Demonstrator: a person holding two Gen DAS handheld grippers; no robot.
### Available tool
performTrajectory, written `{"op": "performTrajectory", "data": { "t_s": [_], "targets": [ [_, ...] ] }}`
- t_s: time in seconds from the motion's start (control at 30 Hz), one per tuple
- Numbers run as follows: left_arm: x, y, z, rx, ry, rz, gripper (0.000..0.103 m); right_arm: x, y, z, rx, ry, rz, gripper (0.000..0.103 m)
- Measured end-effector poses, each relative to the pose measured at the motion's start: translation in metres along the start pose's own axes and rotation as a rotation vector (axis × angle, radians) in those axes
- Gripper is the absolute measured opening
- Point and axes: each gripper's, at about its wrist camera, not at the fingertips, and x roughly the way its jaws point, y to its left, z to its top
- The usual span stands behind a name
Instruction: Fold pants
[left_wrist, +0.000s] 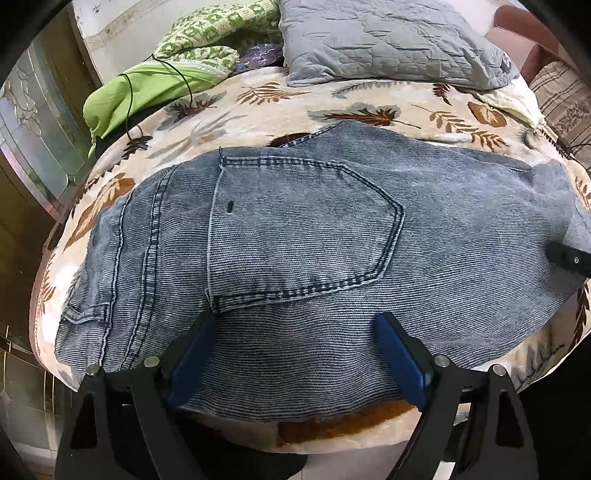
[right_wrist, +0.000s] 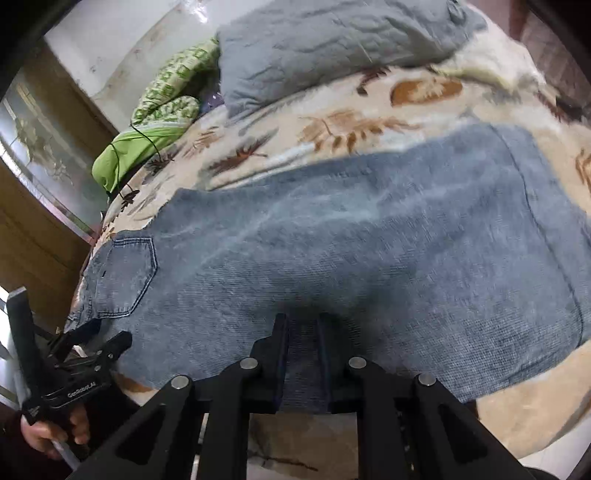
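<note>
Blue-grey denim pants (left_wrist: 314, 258) lie spread across the bed, back pocket (left_wrist: 295, 229) facing up, folded in half lengthwise. My left gripper (left_wrist: 295, 325) is open, its blue-padded fingers (left_wrist: 192, 354) resting over the near edge of the waist end. In the right wrist view the pants (right_wrist: 369, 240) stretch left to right and the image is blurred. My right gripper (right_wrist: 303, 321) is nearly closed, with denim of the near edge between its fingers. The left gripper also shows in the right wrist view (right_wrist: 92, 350), held by a hand at the far left.
The bed has a cream blanket with brown leaf print (left_wrist: 369, 107). A grey quilted pillow (left_wrist: 388, 40) and a green patterned cloth (left_wrist: 177, 66) with a black cable lie at the back. A wooden cabinet with glass (left_wrist: 33, 122) stands to the left.
</note>
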Motion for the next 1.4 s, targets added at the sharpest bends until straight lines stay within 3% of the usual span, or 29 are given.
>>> {"op": "performTrajectory", "data": {
  "t_s": [0.13, 0.33, 0.57, 1.03, 1.13, 1.2, 1.27, 1.33, 1.4],
  "targets": [
    [0.005, 0.006, 0.001, -0.027, 0.011, 0.002, 0.100, -0.006, 0.005, 0.001, -0.004, -0.049, 0.056, 0.019],
    [0.010, 0.013, -0.001, -0.072, 0.012, -0.017, 0.103, -0.013, 0.034, 0.002, -0.109, -0.106, 0.100, 0.019],
    [0.011, 0.015, -0.004, -0.091, -0.004, -0.035, 0.103, 0.022, 0.058, -0.008, -0.187, 0.014, 0.092, 0.019],
    [0.011, 0.016, -0.008, -0.108, -0.031, -0.044, 0.103, 0.026, 0.064, -0.016, -0.275, -0.022, 0.088, 0.026],
    [0.011, 0.017, -0.008, -0.109, -0.030, -0.046, 0.103, 0.026, 0.067, -0.018, -0.301, -0.028, 0.099, 0.038],
    [0.010, 0.016, -0.008, -0.108, -0.033, -0.042, 0.103, 0.027, 0.072, -0.021, -0.329, -0.030, 0.123, 0.061],
    [0.008, 0.015, -0.009, -0.106, -0.037, -0.037, 0.103, 0.028, 0.082, -0.027, -0.395, -0.028, 0.127, 0.072],
    [0.007, 0.016, -0.008, -0.104, -0.035, -0.039, 0.103, 0.029, 0.094, -0.034, -0.463, -0.036, 0.057, 0.072],
    [0.005, 0.017, -0.007, -0.097, -0.025, -0.048, 0.103, 0.028, 0.095, -0.035, -0.443, -0.044, 0.046, 0.071]
  ]
}}
